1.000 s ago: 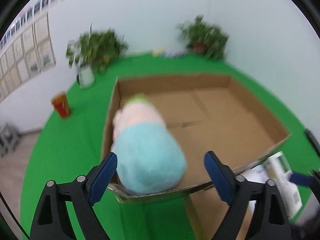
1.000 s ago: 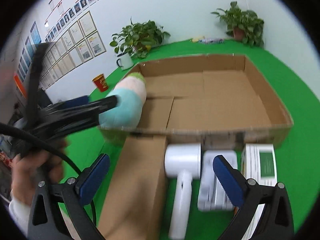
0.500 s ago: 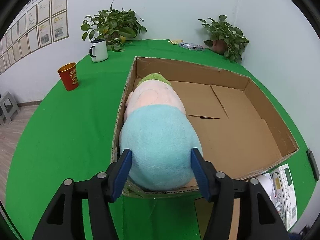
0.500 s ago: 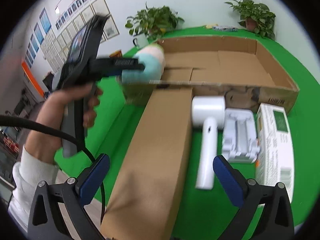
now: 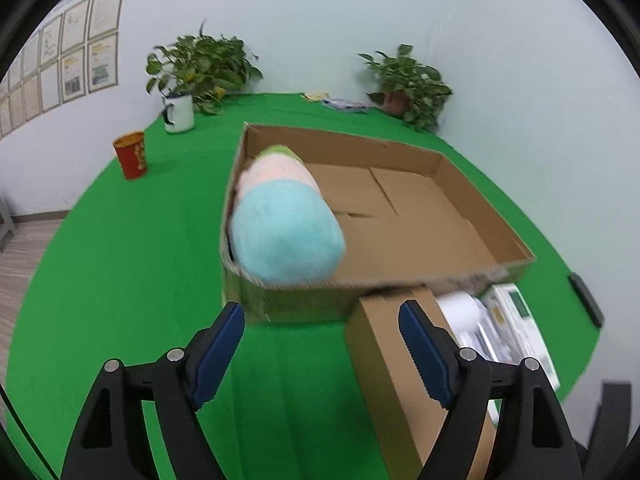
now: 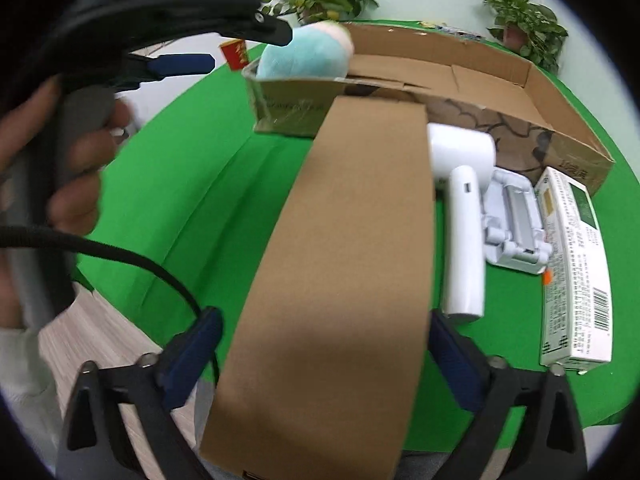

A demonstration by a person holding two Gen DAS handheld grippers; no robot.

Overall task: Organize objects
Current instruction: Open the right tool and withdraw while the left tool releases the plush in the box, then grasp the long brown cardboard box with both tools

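A plush toy (image 5: 286,226) in turquoise, pink and green lies in the near left corner of the open cardboard tray (image 5: 516,240), also seen in the right wrist view (image 6: 308,54). My left gripper (image 5: 322,350) is open and empty, pulled back in front of the tray. A long brown carton (image 6: 340,248) lies in front of the tray (image 6: 560,140). My right gripper (image 6: 324,358) is open, its fingers on either side of the carton's near end. A white hair dryer (image 6: 462,216), a white holder (image 6: 516,224) and a white-green box (image 6: 572,264) lie to the right.
A red cup (image 5: 130,154), a white mug (image 5: 179,114) and two potted plants (image 5: 408,82) stand at the back of the green table (image 5: 120,264). The table's near edge and wooden floor (image 6: 104,332) show at lower left. The left hand and its cable (image 6: 132,260) are close.
My left gripper opened, let go of the plush toy in the tray and drew back. My right gripper moved forward to straddle the brown carton's near end.
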